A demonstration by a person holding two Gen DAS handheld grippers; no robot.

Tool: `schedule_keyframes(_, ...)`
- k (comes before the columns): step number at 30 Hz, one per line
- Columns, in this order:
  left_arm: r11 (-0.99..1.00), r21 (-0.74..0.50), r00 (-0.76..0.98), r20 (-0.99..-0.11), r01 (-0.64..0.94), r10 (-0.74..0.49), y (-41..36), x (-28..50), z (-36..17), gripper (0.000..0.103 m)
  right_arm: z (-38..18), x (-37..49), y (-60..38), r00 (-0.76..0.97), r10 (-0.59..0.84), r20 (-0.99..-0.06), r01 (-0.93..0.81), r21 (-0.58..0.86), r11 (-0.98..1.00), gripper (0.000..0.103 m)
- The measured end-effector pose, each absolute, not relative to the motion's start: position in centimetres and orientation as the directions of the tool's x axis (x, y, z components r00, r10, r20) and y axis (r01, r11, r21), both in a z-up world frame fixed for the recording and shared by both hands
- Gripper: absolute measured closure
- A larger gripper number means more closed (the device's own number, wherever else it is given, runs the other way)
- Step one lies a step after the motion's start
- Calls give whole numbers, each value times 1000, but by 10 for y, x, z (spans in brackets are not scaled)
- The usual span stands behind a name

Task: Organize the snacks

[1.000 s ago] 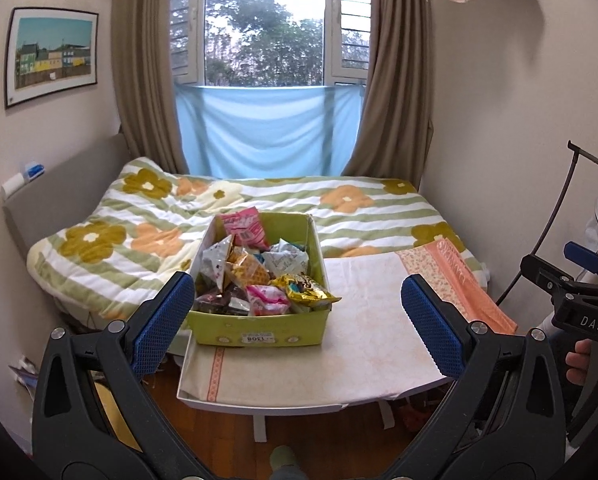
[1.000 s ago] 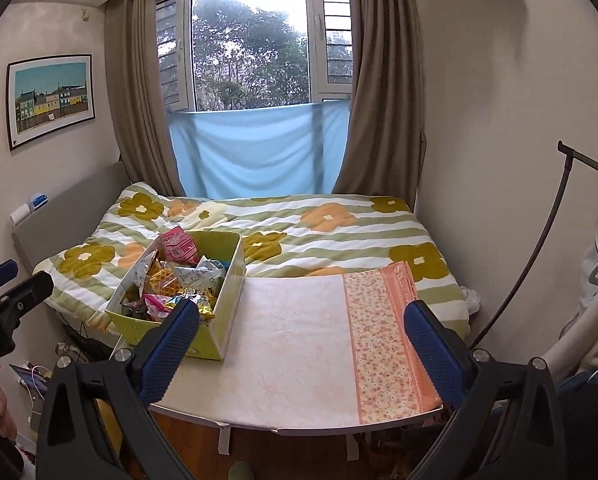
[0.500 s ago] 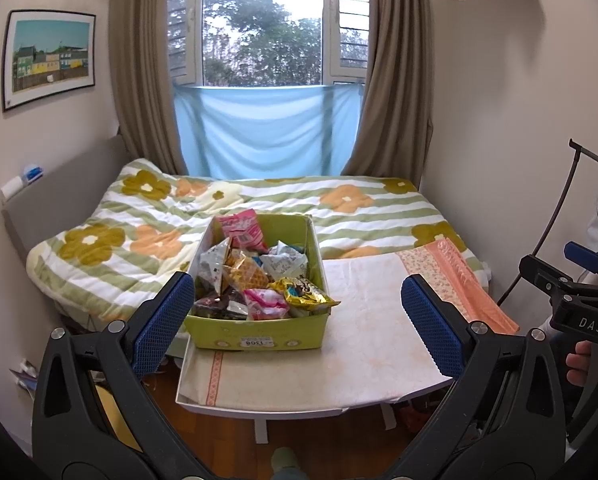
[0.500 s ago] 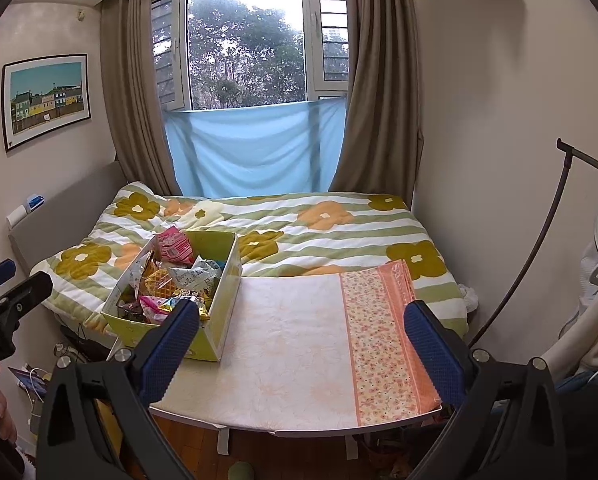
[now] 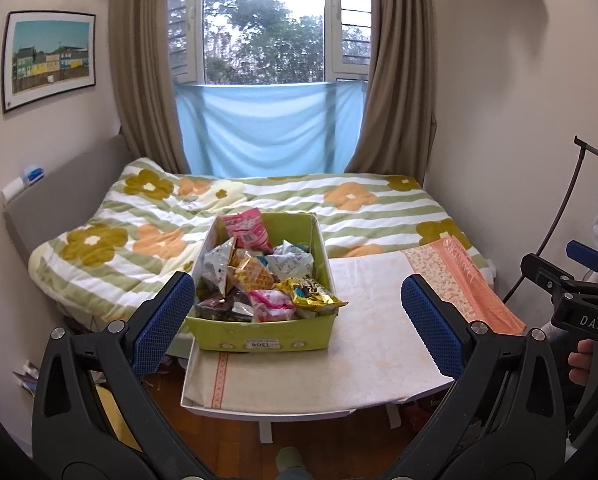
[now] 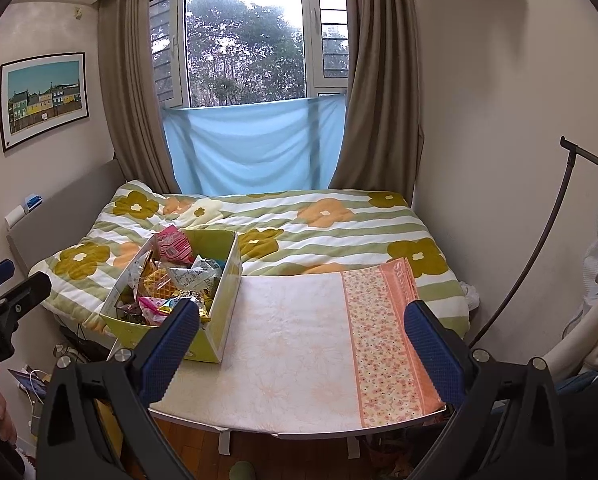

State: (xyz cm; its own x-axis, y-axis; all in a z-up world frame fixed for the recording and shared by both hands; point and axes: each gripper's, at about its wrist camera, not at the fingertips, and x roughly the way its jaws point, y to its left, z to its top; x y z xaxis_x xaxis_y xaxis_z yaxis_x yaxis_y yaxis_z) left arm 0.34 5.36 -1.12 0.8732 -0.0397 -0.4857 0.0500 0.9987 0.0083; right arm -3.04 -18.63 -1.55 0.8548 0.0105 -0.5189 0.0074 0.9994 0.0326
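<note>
At the bottom of each wrist view the tongs stood well apart and held nothing: the left gripper (image 5: 297, 314) framed the box from the lower centre of its frame, the right gripper (image 6: 299, 344) framed bare cloth. Neither touched anything; both hung short of the near table edge.

The table (image 5: 379, 364), under a pale cloth with an orange patterned strip at its right, filled the lower middle of both views. The green box (image 5: 259, 338) sat at its left end, a white label on the near wall. The snack packets (image 5: 259, 280) lay heaped inside in no order — a pink bag (image 5: 248, 232) upright at the far wall, a gold wrapper (image 5: 311, 294) draped over the near right rim. No packet lay on the cloth.

Beyond the table lay the bed with its flowered quilt (image 6: 323, 224), then the window at upper centre.

Judgement: the scene fitted two stages alike — packets awaiting sorting out onto the cloth, or packets already gathered into the box. The pictures did not settle which. Any reach into the box would call for a descent over the rim and a light pinch on a thin, crinkly wrapper.
</note>
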Motion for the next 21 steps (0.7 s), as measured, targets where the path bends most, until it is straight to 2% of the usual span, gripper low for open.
schedule_keyframes(15, 998, 14, 864, -501, 64, -48, 53, 17, -17, 0, -19, -21, -181, 849, 2, -529, 21, 36, 999, 1)
schedule_keyframes(21, 999, 23, 887, -460, 43, -28, 52, 15, -14, 0, -18, -20, -177, 846, -5, -533, 25, 31, 999, 1)
